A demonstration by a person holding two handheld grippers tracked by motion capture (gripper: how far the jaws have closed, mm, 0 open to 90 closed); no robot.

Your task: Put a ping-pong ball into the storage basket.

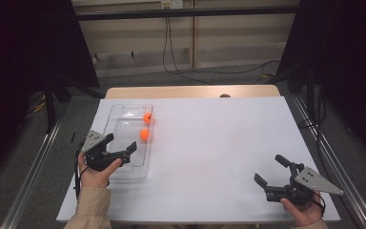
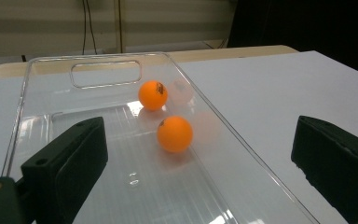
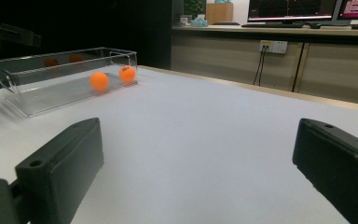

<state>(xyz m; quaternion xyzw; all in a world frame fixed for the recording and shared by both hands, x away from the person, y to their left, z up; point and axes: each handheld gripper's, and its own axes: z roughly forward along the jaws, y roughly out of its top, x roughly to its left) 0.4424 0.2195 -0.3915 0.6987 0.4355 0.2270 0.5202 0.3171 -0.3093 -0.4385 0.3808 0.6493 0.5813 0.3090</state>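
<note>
A clear plastic tray (image 1: 108,119) lies on the left of the white table, holding two orange balls. One ball (image 1: 147,118) sits near the tray's far right wall, and the other ball (image 1: 144,134) lies just in front of it. My left gripper (image 1: 121,143) hovers over the tray's near end, open, with nothing between its fingers. In the left gripper view the nearer ball (image 2: 175,134) lies ahead of the jaws and the farther ball (image 2: 153,95) lies behind it. My right gripper (image 1: 270,170) is open and empty over the table's near right corner, far from the tray (image 3: 37,74).
A white sheet (image 1: 219,138) covers the table, and a strip of wood (image 1: 190,91) shows at its far edge. Metal rails (image 1: 35,162) run along both sides. Cables (image 1: 205,71) lie on the floor beyond, with dark curtains at both sides.
</note>
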